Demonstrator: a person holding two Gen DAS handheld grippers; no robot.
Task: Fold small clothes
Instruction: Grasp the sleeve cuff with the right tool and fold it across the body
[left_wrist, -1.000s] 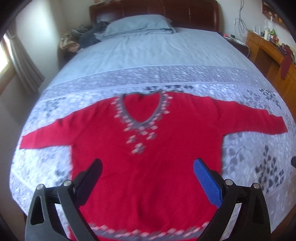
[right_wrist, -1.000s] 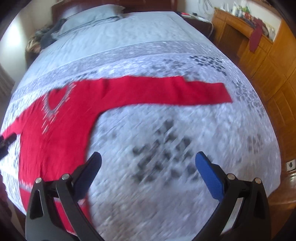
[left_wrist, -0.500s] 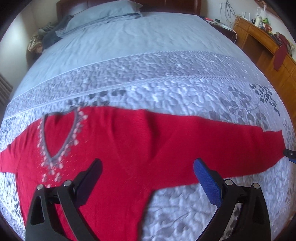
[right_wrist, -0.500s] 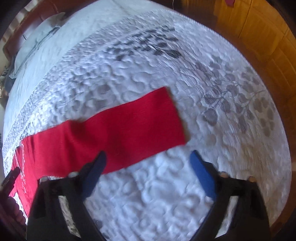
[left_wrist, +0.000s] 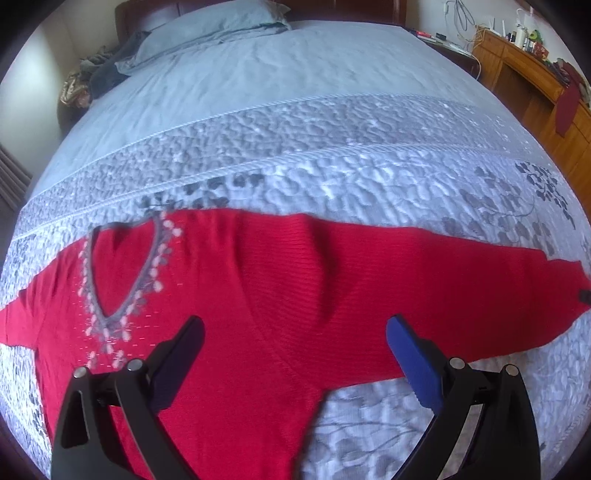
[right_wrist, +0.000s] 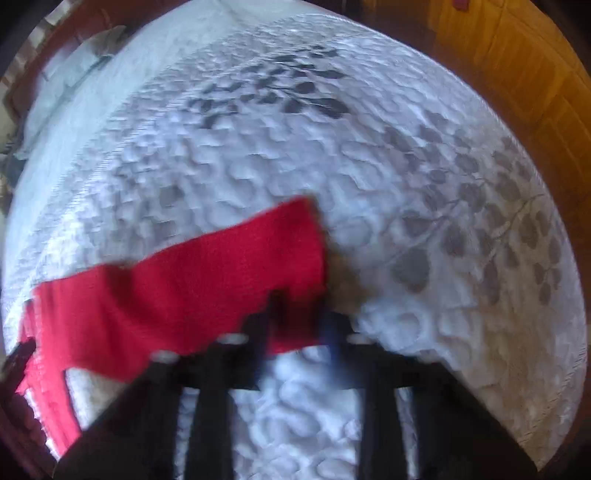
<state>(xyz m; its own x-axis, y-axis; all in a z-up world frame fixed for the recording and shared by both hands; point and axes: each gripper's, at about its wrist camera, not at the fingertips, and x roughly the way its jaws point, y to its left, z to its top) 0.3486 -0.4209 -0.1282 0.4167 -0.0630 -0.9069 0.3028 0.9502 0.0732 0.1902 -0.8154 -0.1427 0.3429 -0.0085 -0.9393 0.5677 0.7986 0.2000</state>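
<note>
R gripper (right_wrist: 295, 317): jaws pressed together on the cuff end of the sweater's sleeve (right_wrist: 207, 280). They have just been closing, and red knit sits between them now. The view is blurred, but the pads meet on the cloth near the cuff's lower edge. Judged: the cuff is the handle for swinging the sleeve in over the body, first fold.

L gripper (left_wrist: 295, 354): jaws spread wide, pinching nothing. It hovers above the armpit seam where sleeve joins the body of the red sweater (left_wrist: 258, 295). Prob. placed there to pin or mark the fold line while R brings the sleeve across.

Sweater lies flat, face up, on the quilted bedspread (left_wrist: 332, 177) at the near end of the bed. Grey V-neck trim (left_wrist: 122, 273) sits L of centre in the L view; the long sleeve runs out to the R. At that sleeve's far tip a dark bit, prob. R gripper's tip (left_wrist: 585, 295).

Farther: plain blue sheet, pillow (left_wrist: 210, 22) at the headboard, wooden cabinet (left_wrist: 535, 85) along the R side.

Vs a sec ago: L view then looked square onto the sweater front, neckline central; now the armpit is central and the neckline off to the L. R gripper was spread over bare quilt with the sleeve well ahead; half a sec ago it was open just over the cuff, now shut on it.
</note>
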